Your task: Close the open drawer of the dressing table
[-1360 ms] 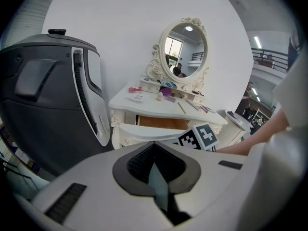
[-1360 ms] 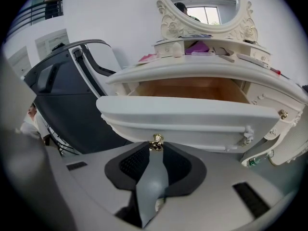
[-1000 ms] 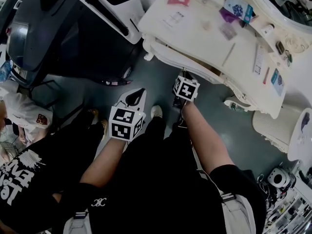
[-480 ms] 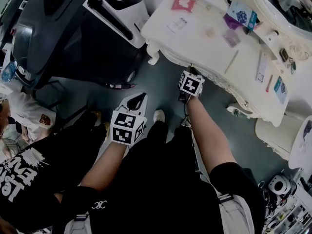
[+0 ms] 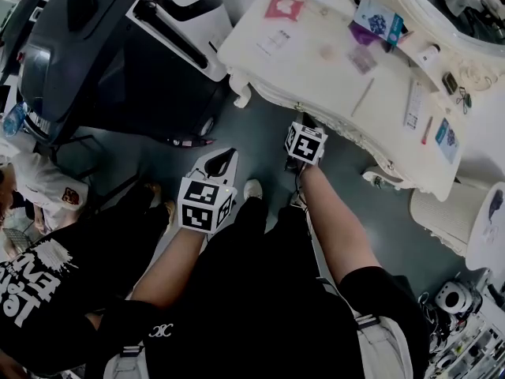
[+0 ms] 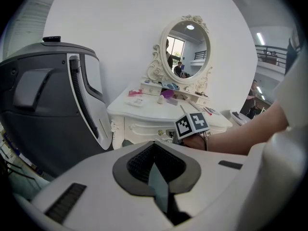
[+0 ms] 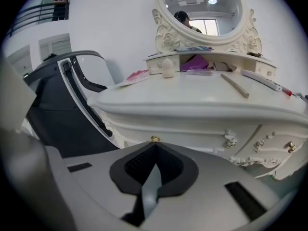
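Observation:
The white dressing table fills the upper right of the head view. In the right gripper view its drawer front with a gold knob looks flush with the apron. My right gripper sits just before that knob. Its jaws have just been closing, now meet, and hold nothing. From above, the right gripper is at the table's front edge. My left gripper hangs over the floor to the left, apart from the table, shut and empty. The left gripper view shows the right gripper's marker cube by the drawer.
A large dark grey and white machine stands left of the table. A pink card, a thin stick and small items lie on the tabletop. A white stool is at the right. My legs and shoes are below.
My right gripper has moved in towards the table's front. The dark gap of the open drawer seen a second ago no longer shows. The left gripper has stayed in place.

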Motion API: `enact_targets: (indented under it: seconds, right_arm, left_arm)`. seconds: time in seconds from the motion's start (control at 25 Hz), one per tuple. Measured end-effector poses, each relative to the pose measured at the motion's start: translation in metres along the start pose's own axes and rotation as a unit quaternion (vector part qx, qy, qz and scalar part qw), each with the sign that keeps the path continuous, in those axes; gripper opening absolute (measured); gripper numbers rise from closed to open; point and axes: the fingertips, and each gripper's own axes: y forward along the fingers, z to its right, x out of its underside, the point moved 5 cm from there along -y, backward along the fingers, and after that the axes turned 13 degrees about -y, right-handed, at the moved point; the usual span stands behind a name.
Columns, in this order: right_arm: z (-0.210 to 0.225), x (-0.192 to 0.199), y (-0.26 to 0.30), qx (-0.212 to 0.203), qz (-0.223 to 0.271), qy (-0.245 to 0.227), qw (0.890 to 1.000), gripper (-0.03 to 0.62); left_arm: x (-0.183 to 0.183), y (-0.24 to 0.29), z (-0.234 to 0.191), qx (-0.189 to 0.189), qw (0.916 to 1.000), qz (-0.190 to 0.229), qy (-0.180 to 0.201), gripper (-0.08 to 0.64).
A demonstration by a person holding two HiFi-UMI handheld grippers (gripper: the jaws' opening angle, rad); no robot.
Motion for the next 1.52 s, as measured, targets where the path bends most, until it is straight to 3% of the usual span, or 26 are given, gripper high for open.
enact_targets:
  seconds: [0.24, 0.44, 0.96, 1.16, 1.52]
  right_arm:
    - [0.025, -0.015, -0.069, -0.022, 0.062, 0.003, 0.998, 0.011]
    - [0.057, -0.045, -0.141, 0.000, 0.140, -0.008, 0.990, 0.011]
    - [0.138, -0.116, -0.306, 0.079, 0.315, -0.034, 0.945, 0.011]
    - [0.156, -0.124, -0.342, 0.089, 0.346, -0.023, 0.934, 0.011]
    - [0.176, -0.124, -0.346, 0.112, 0.345, -0.026, 0.932, 0.011]
  left_arm:
    - [-0.016, 0.014, 0.041, 0.035, 0.9991, 0.013, 0.020, 0.005]
    - [-0.035, 0.029, 0.085, 0.073, 0.9959, 0.031, 0.042, 0.005]
    - [-0.087, 0.045, 0.215, 0.160, 0.9779, 0.086, 0.104, 0.005]
    - [-0.095, 0.048, 0.243, 0.173, 0.9729, 0.091, 0.124, 0.005]
    - [-0.108, 0.047, 0.266, 0.186, 0.9686, 0.101, 0.130, 0.005]
